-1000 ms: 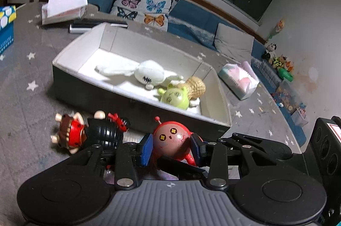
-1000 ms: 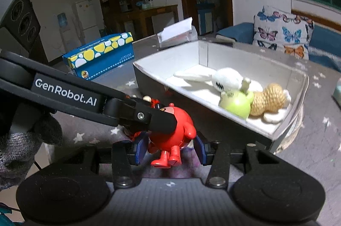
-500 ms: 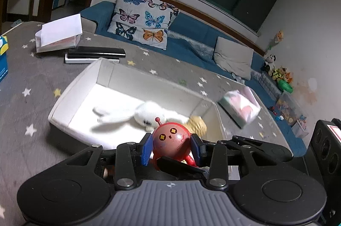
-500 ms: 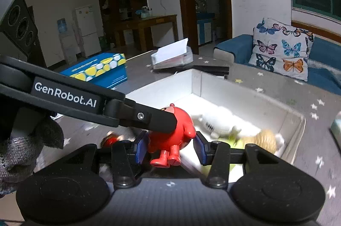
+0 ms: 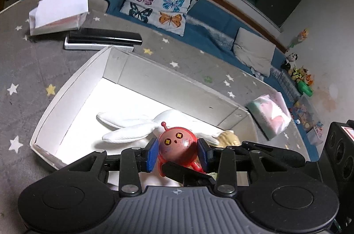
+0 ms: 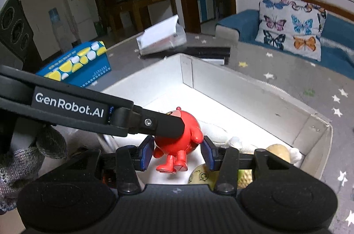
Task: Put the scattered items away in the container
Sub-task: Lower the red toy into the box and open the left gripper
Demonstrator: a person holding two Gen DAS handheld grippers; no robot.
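Both grippers hold one round red toy figure [image 5: 177, 146] between them. My left gripper [image 5: 178, 153] is shut on its sides, face toward the camera. My right gripper [image 6: 177, 151] is shut on it from the other side, showing its back and feet [image 6: 174, 145]. The toy hangs above the white box [image 5: 73, 83], over its near part. Inside lie a white plush rabbit [image 5: 132, 129], a tan knitted toy [image 5: 227, 137] and a green toy [image 6: 201, 176]. The left gripper's arm [image 6: 88, 110] crosses the right wrist view.
A grey star-patterned cloth [image 5: 26, 66] covers the table. A black and white flat box [image 5: 104, 39] and a paper holder [image 5: 57, 13] lie behind the box. A tissue pack [image 5: 270, 117] lies right of it. A blue and yellow carton [image 6: 77, 66] stands at the left.
Both grippers have lifted the red toy from the table in front of the box to above the box's inside. The black and red figure has dropped out of view.
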